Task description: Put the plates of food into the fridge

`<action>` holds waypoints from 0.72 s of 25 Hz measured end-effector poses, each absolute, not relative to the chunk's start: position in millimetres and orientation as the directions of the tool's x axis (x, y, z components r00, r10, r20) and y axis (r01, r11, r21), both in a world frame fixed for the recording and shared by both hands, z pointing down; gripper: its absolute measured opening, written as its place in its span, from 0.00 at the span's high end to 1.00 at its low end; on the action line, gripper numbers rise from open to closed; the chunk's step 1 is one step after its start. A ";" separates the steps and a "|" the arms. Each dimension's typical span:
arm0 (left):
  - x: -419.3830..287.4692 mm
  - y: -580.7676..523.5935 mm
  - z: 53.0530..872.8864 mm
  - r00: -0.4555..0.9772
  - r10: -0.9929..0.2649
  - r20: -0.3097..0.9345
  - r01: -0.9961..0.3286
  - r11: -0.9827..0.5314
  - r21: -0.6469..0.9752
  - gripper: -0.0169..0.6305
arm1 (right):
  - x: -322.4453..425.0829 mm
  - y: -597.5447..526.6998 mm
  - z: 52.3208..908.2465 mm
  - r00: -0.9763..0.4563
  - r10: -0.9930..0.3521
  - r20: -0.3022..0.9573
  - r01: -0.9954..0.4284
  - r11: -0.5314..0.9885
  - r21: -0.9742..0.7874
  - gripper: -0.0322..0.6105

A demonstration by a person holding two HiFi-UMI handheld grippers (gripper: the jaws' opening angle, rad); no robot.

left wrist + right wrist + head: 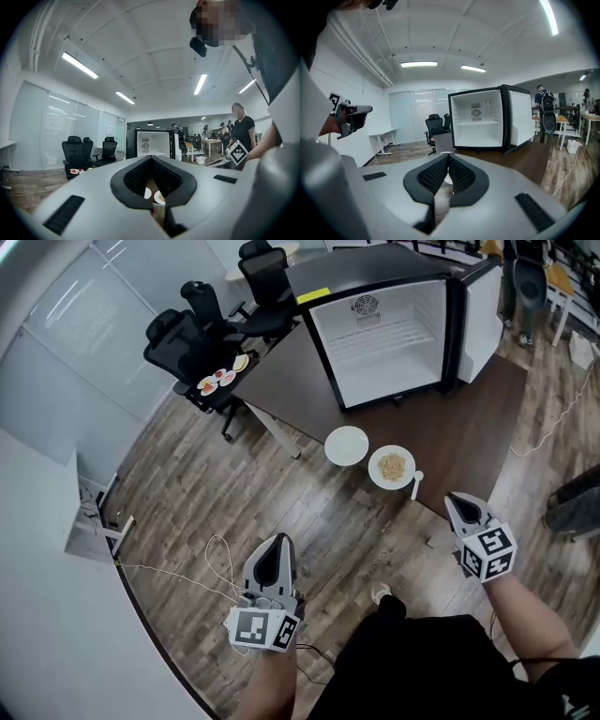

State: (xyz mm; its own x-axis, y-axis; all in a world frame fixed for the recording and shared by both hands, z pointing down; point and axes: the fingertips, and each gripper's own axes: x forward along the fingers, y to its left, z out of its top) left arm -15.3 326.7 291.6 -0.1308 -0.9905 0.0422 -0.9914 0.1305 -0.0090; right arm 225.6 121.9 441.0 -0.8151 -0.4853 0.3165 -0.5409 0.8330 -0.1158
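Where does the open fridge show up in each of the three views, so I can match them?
Head view: the fridge is at top centre, with its door swung right.
Left gripper view: the fridge is small, at centre.
Right gripper view: the fridge is large, right of centre.
Shared landmark: the black office chairs, left of the fridge in every view.

An office — black swivel chairs (178, 338), glass partitions (94, 324), strip lights (79, 64).

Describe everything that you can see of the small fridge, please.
The fridge is a small box, black outside and white inside. It stands upright on the dark brown table. Its door is swung open at the right in the head view. Inside are one wire shelf, a round vent on the back wall, and no food visible.
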 end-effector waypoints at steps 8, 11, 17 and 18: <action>-93.6 268.0 296.5 -0.040 -0.998 0.041 -0.999 0.039 -0.018 0.97 | 168.3 74.6 469.3 -0.734 -0.562 0.381 -0.635 0.767 -0.092 0.95; -109.7 247.4 305.4 -0.002 -0.999 0.047 -1.000 0.002 -0.008 0.97 | 156.5 71.8 477.4 -0.716 -0.567 0.408 -0.649 0.756 -0.089 0.95; -115.1 215.1 311.6 0.075 -0.996 0.042 -0.997 -0.075 0.017 0.97 | 159.8 66.2 503.1 -0.651 -0.586 0.482 -0.685 0.728 -0.041 0.95; -115.9 210.7 313.0 0.082 -0.996 0.041 -0.996 -0.081 0.021 0.97 | 160.7 63.5 508.5 -0.642 -0.587 0.493 -0.690 0.722 -0.038 0.95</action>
State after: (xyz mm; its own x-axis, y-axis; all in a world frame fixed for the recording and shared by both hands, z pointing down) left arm -115.9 210.7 313.0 0.0821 -0.9958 0.0414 -0.9965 -0.0813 0.0206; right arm 160.7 63.5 508.5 -0.6421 -0.5874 0.4926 -0.6904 0.7224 -0.0384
